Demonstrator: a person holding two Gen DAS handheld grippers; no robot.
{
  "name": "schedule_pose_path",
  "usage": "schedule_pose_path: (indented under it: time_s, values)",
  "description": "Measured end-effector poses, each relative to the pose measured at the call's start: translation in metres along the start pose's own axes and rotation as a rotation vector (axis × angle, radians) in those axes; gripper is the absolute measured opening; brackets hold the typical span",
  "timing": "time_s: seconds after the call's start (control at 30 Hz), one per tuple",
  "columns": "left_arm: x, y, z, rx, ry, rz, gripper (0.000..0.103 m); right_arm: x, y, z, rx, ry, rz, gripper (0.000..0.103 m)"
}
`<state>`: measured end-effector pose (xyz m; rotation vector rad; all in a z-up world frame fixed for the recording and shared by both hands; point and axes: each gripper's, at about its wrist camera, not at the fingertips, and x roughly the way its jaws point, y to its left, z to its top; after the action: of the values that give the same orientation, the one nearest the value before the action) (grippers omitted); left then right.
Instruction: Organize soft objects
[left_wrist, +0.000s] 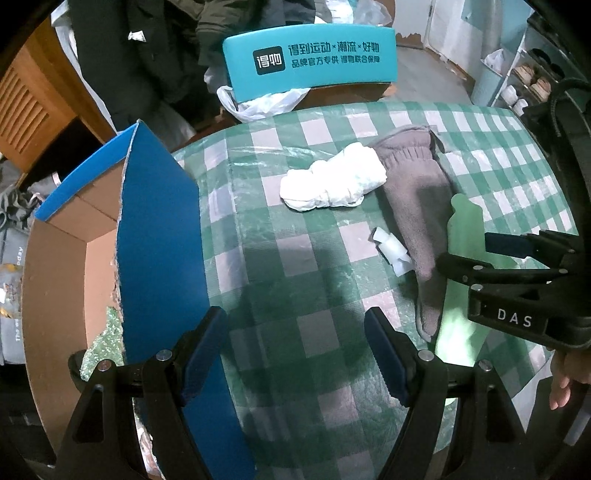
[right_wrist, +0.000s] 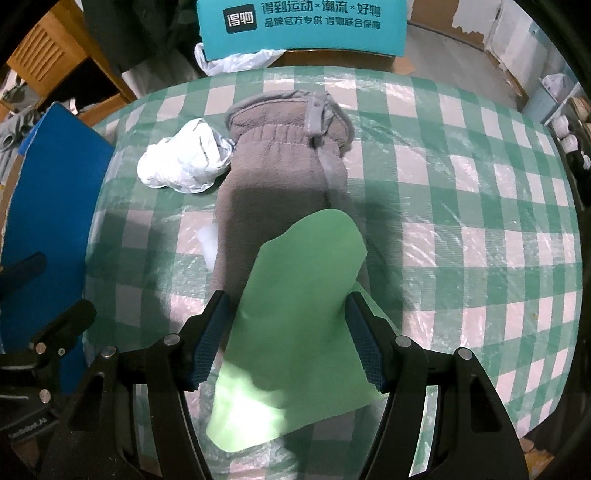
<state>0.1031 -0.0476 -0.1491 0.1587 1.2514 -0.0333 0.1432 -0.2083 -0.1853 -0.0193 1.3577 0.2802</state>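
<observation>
A light green soft foam piece (right_wrist: 295, 314) lies on the checked tablecloth, partly over a grey fleece glove (right_wrist: 280, 155). My right gripper (right_wrist: 286, 339) is open with its two fingers on either side of the green piece; I cannot tell if the pads touch it. In the left wrist view the right gripper (left_wrist: 476, 254) reaches in from the right around the green piece (left_wrist: 463, 229). My left gripper (left_wrist: 295, 354) is open and empty above the cloth, beside the blue-sided cardboard box (left_wrist: 159, 229). A crumpled white bundle (left_wrist: 332, 181) lies next to the glove (left_wrist: 417, 192).
A small white foam scrap (left_wrist: 391, 251) lies left of the glove. The box (right_wrist: 48, 206) stands at the table's left edge. A teal chair back (left_wrist: 310, 62) with a white plastic bag (left_wrist: 258, 103) stands beyond the far edge. The checked tablecloth (right_wrist: 480, 206) stretches to the right.
</observation>
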Motion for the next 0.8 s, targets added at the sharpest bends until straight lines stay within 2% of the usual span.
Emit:
schedule_pose_path:
  time_s: [0.2, 0.4, 0.5, 0.8]
  values:
    - [0.0, 0.0, 0.0, 0.002, 0.003, -0.001, 0.078, 0.0, 0.002, -0.001, -0.008, 0.005, 0.01, 0.047]
    - [-0.003, -0.003, 0.0, 0.008, -0.001, -0.005, 0.078, -0.001, -0.002, -0.006, -0.013, 0.01, 0.011, 0.013]
    - [-0.004, -0.004, 0.0, 0.012, -0.002, -0.005, 0.078, -0.006, -0.006, -0.009, -0.017, 0.01, 0.005, 0.008]
    - [-0.011, -0.016, -0.001, 0.032, -0.013, -0.012, 0.08, -0.016, -0.035, -0.026, 0.015, 0.008, -0.057, 0.007]
